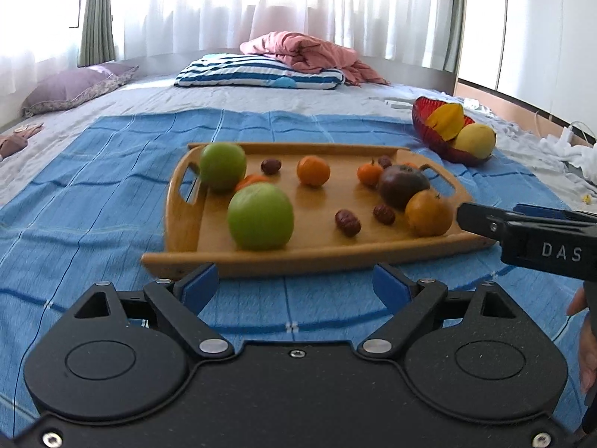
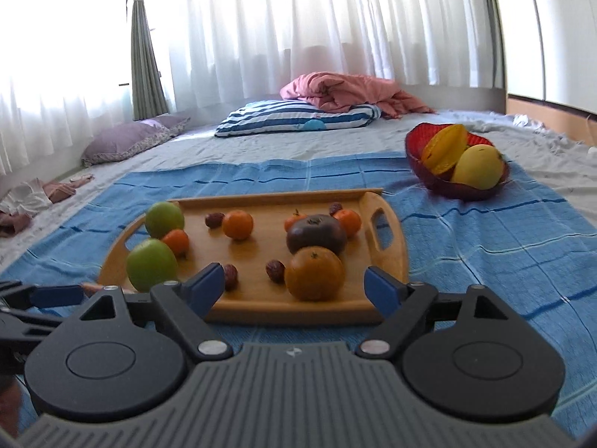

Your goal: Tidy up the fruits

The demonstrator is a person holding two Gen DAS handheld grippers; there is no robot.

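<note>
A wooden tray (image 1: 186,220) (image 2: 391,261) lies on a blue cloth and holds two green apples (image 1: 260,215) (image 2: 151,264), several small oranges (image 1: 313,170) (image 2: 237,224), a large orange tomato (image 1: 428,212) (image 2: 314,273), a dark purple tomato (image 1: 403,185) (image 2: 315,237) and several red dates (image 1: 347,222) (image 2: 275,270). A red bowl (image 1: 429,127) (image 2: 421,171) at the back right holds a starfruit (image 1: 446,119) (image 2: 444,149) and a yellow mango (image 1: 475,141) (image 2: 477,166). My left gripper (image 1: 294,287) is open and empty before the tray's near edge. My right gripper (image 2: 294,288) is open and empty, with the orange tomato just beyond its fingers.
The blue cloth (image 1: 93,205) (image 2: 503,246) covers a grey bed. A striped pillow (image 1: 257,71) (image 2: 298,116), a pink blanket (image 1: 309,50) (image 2: 354,91) and a purple pillow (image 1: 74,86) (image 2: 130,140) lie at the back. White clothes (image 1: 567,149) lie at the right.
</note>
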